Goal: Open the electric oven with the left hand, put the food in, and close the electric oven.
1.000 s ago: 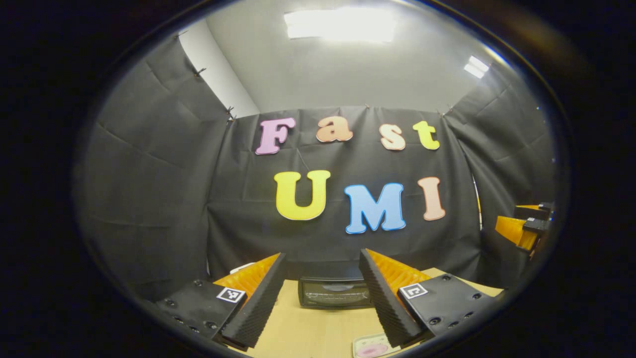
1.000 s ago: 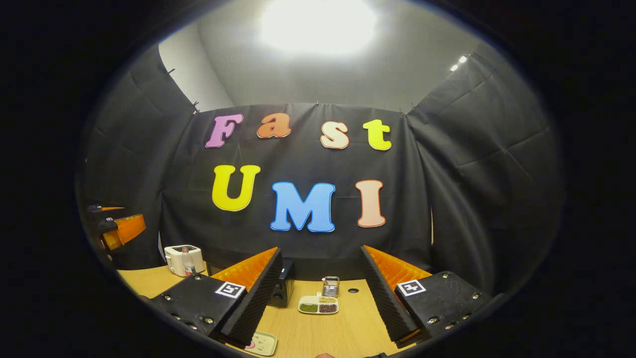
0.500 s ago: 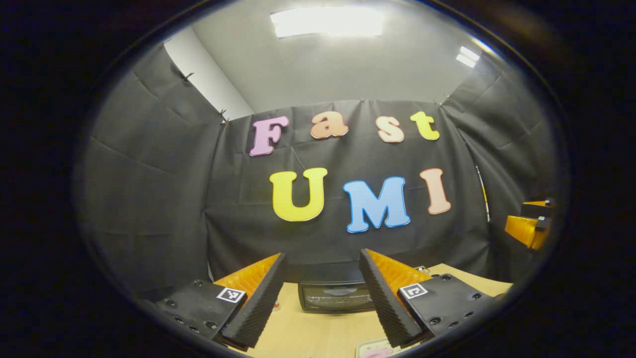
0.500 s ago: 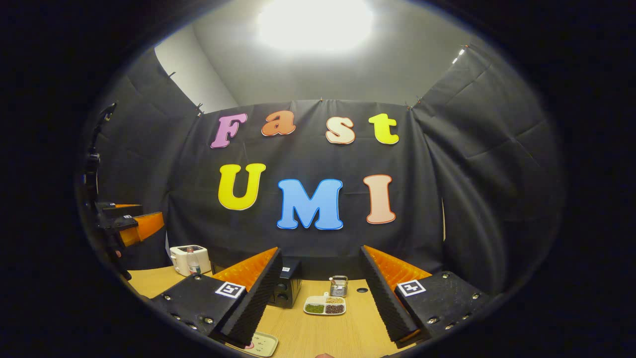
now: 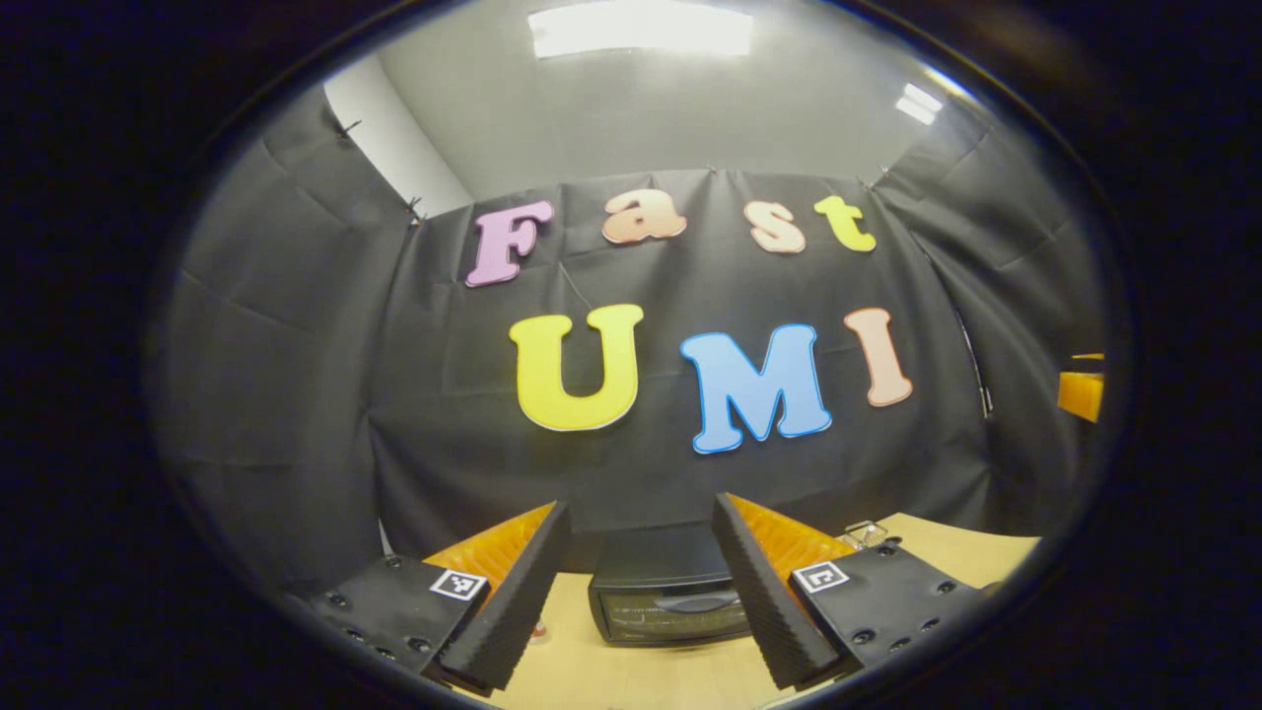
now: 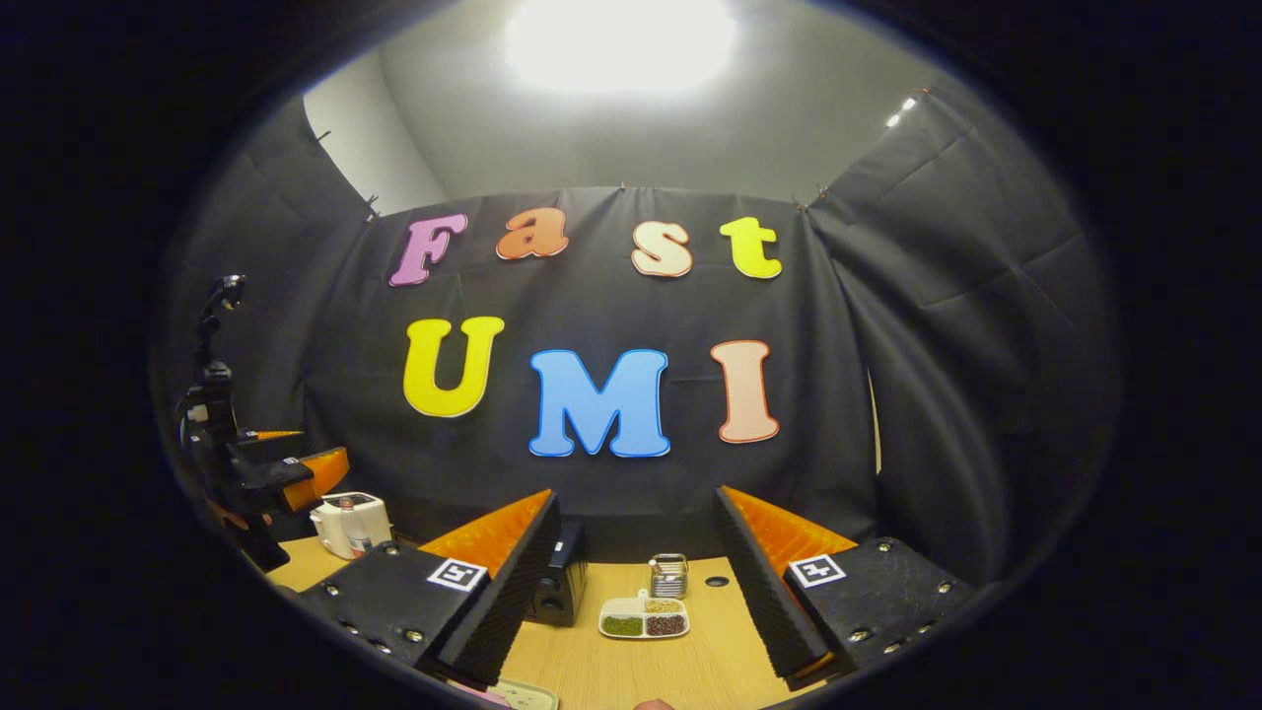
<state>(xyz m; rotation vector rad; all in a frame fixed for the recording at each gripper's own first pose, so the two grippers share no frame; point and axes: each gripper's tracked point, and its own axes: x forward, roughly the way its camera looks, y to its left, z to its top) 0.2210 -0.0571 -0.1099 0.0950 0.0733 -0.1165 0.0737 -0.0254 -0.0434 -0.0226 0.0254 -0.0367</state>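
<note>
while the left gripper (image 5: pixel 639 592) hangs above the wooden table (image 5: pixel 631 675) with its fingers spread wide and nothing between them, the electric oven (image 5: pixel 670 597) sits straight ahead at the table's back edge, door closed. right gripper (image 6: pixel 639 582) likewise spread apart, holding nothing. right gripper view: oven (image 6: pixel 560 584) partly hidden behind its left finger; a divided tray of food (image 6: pixel 644 621) just right of the oven, a small metal rack (image 6: pixel 668 574) behind the tray, a white appliance (image 6: pixel 345 523) far left.
</note>
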